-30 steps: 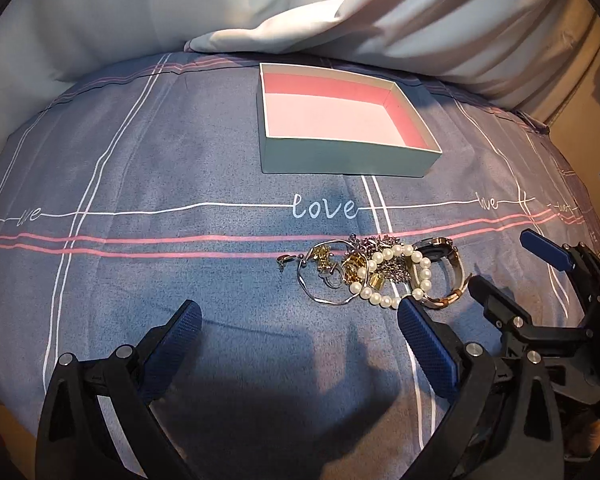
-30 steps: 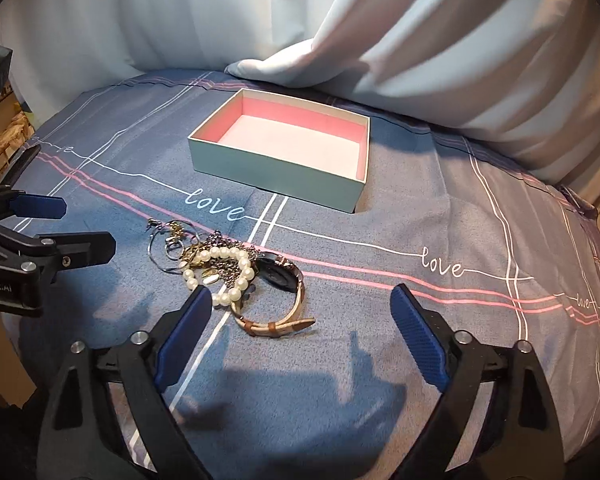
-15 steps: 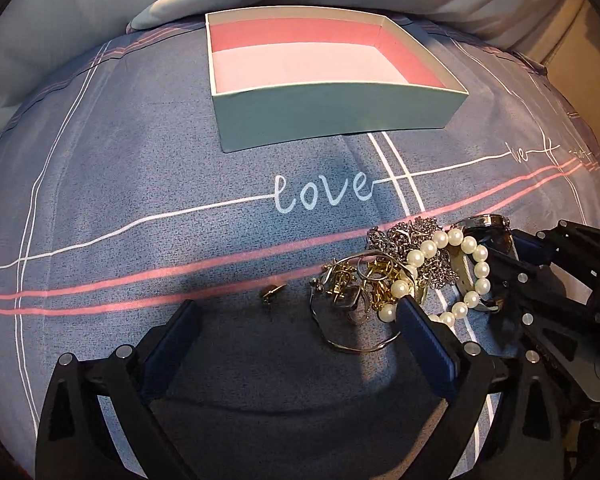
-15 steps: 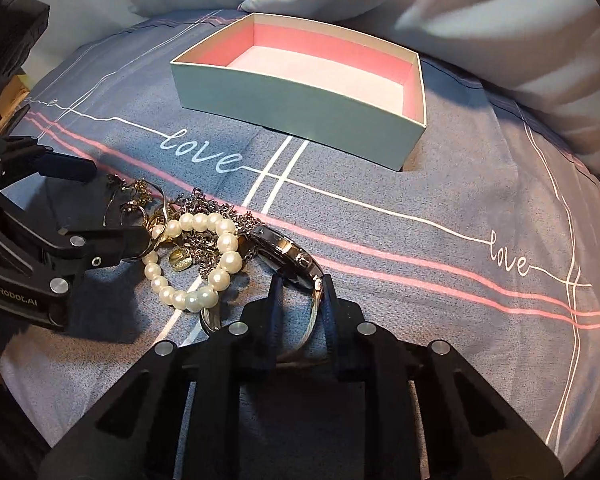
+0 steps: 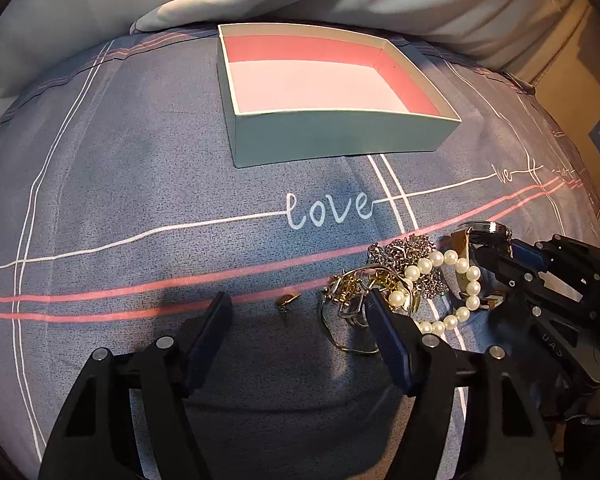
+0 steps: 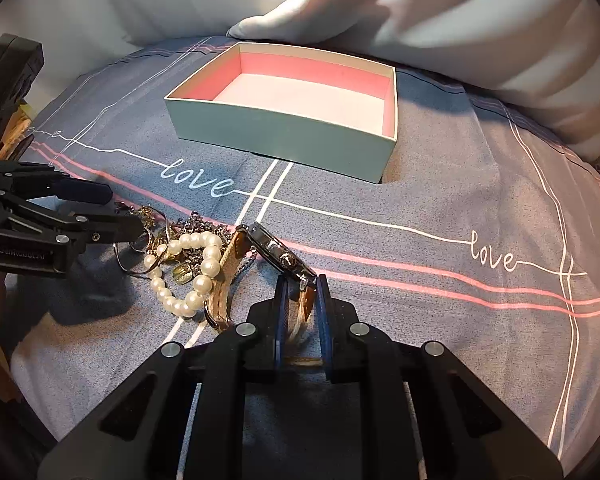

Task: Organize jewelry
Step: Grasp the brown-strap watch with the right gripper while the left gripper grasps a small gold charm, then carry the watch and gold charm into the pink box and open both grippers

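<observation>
Right claw (image 6: pixel 302 312) pinches watch (image 6: pixel 278 254) strap.
Left claw (image 5: pixel 296 316), closing around stud (image 5: pixel 286 301), works beside box (image 5: pixel 332 136) for short transfers.

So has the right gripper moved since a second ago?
Yes. The right gripper has come down and forward toward the box, which looms larger now, and it is shut on the watch strap.

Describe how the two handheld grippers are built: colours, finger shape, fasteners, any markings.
Both the left gripper and the right gripper are matte black plastic linkages with silver round bolt heads. Their fingers are long, flat paddles faced with ribbed dark-blue pads. Small pale lettering marks each body, too blurred to read.
</observation>
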Motion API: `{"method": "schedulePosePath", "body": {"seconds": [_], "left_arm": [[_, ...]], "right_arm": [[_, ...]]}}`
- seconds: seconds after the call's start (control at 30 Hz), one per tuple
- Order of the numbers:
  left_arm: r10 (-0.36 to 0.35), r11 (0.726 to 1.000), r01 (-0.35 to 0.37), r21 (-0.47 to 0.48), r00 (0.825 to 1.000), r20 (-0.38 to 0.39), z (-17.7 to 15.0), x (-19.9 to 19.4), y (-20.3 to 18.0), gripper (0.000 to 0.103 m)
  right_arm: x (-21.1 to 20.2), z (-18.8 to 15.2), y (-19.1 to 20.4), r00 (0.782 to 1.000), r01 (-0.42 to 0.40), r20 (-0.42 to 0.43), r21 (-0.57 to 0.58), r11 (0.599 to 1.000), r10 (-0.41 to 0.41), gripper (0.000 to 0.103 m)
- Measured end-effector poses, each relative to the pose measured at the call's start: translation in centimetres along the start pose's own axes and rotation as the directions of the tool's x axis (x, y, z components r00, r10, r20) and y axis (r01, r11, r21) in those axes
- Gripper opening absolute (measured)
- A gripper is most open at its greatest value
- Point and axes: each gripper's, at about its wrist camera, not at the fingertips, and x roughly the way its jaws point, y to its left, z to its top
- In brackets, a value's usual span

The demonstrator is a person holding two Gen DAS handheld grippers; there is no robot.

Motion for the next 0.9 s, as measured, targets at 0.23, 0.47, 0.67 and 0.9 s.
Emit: {"method": "schedulePosePath", "body": {"seconds": [0.23, 0.47, 0.67, 0.9], "left_arm": [[-0.014, 1.0, 0.015, -0.01, 0.999, 0.034, 0.0, -1.3, 0.3, 0.067], [-0.001, 1.0, 0.001, 0.006, 1.0, 0.015, 0.5, -0.3, 1.0, 0.026], [0.06, 0.995, -0.063, 0.076, 0.997, 0.043, 0.1, -0.3, 0.2, 0.008], [-0.012, 0.999, 0.007, 0.036, 0.99, 0.137, 2.8, -4.3, 0.8, 0.008]], "right_arm": [[-0.4, -0.3, 0.1, 1.0, 0.005, 0.001, 0.0, 1.0, -0.005, 0.015], [-0.3, -0.4, 0.1, 1.0, 0.004, -0.007, 0.003, 1.0, -0.004, 0.015], [-0.5, -0.1, 0.2, 1.0, 0.008, 0.003, 0.001, 1.0, -0.008, 0.015], [-3.3, 2.6, -0.1, 0.995, 0.018, 0.1, -0.022, 1.0, -0.016, 0.015]]}}
